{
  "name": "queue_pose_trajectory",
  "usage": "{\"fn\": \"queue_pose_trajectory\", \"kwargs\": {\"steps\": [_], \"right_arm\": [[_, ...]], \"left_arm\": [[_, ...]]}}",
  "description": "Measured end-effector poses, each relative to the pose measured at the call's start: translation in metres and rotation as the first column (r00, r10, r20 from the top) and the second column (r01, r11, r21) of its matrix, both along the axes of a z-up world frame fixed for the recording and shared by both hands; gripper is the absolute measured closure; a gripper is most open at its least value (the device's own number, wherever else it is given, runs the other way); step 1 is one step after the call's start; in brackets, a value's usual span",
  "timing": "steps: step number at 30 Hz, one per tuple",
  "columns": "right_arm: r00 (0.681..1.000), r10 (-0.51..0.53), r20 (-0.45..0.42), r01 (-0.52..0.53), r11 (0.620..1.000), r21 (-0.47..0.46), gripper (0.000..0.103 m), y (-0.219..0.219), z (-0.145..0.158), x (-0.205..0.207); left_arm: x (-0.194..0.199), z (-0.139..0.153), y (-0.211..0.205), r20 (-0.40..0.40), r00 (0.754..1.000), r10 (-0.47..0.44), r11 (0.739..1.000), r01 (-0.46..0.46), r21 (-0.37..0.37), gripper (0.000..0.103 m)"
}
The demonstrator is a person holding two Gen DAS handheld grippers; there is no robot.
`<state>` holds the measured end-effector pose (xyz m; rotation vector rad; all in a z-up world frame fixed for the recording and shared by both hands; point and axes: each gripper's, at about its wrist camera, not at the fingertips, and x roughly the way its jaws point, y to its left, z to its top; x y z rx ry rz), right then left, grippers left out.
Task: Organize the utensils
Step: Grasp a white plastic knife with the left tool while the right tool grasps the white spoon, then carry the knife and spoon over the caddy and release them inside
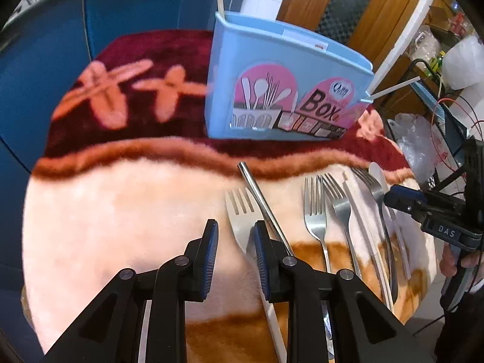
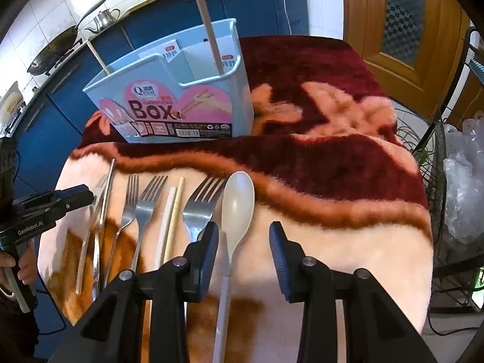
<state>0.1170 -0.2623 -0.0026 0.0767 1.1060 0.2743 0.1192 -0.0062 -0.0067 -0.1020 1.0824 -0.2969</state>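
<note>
- Forks (image 2: 145,208), steel, tines toward pale blue box (image 2: 169,96), in a row on fuzzy blanket (image 2: 332,163) beside white spoon (image 2: 237,199)
- Left gripper (image 1: 236,239) jaws parted, empty, over fork (image 1: 240,211)
- Right gripper (image 2: 243,239) wide apart, empty, straddling spoon handle

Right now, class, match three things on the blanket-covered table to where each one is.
Things:
1. pale plastic spoon
2. light blue plastic utensil box
3. upright wooden chopstick

Places:
A. standing inside the box
B. on the dark red part of the blanket
C. lying between the right tool's open fingers

Pairs: 1-C, 2-B, 3-A
</note>
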Motion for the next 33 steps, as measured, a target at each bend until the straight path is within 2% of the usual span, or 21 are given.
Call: {"fn": "queue_pose_trajectory", "kwargs": {"steps": [5,9,10,12,13,18,20,26,31,33], "right_arm": [[1.000,-0.002,-0.009,0.002,1.000,0.014,0.065,0.000,-0.005,0.007],[1.000,0.009,-0.011,-0.009,0.999,0.033,0.065,0.001,-0.006,0.012],[1.000,0.010,-0.009,-0.010,0.999,0.039,0.065,0.000,-0.006,0.013],[1.000,0.009,-0.006,-0.009,0.998,0.060,0.065,-0.002,-0.006,0.015],[1.000,0.006,-0.005,-0.006,0.998,0.070,0.067,-0.003,-0.006,0.016],[1.000,0.016,0.003,-0.016,0.994,0.104,0.088,-0.005,-0.006,0.018],[1.000,0.014,0.013,-0.015,0.994,0.108,0.096,-0.005,-0.006,0.015],[0.994,-0.030,0.105,0.017,0.992,0.129,0.098,-0.010,0.011,-0.001],[0.963,-0.072,0.261,0.033,0.988,0.149,0.098,-0.013,0.040,-0.022],[0.945,-0.084,0.316,0.034,0.987,0.160,0.098,-0.014,0.050,-0.029]], "left_arm": [[0.004,-0.007,-0.003,-0.029,0.999,-0.030,0.998,0.029,-0.057,0.078],[0.007,-0.008,-0.003,-0.020,0.999,-0.043,0.995,0.041,-0.086,0.080],[0.008,-0.009,-0.002,-0.017,0.999,-0.045,0.994,0.043,-0.097,0.083],[0.009,-0.010,0.001,-0.017,0.999,-0.047,0.992,0.044,-0.119,0.097],[0.009,-0.010,0.002,-0.020,0.999,-0.045,0.991,0.042,-0.128,0.098],[0.001,-0.003,0.007,0.021,0.999,-0.044,0.988,0.047,-0.145,0.099],[-0.004,0.004,0.008,0.057,0.998,-0.038,0.989,0.046,-0.141,0.099],[-0.018,0.032,0.015,0.209,0.978,0.005,0.994,0.019,-0.111,0.100],[-0.027,0.059,0.022,0.344,0.938,0.049,0.994,-0.014,-0.105,0.099],[-0.028,0.072,0.023,0.403,0.912,0.072,0.994,-0.033,-0.103,0.099]]}}
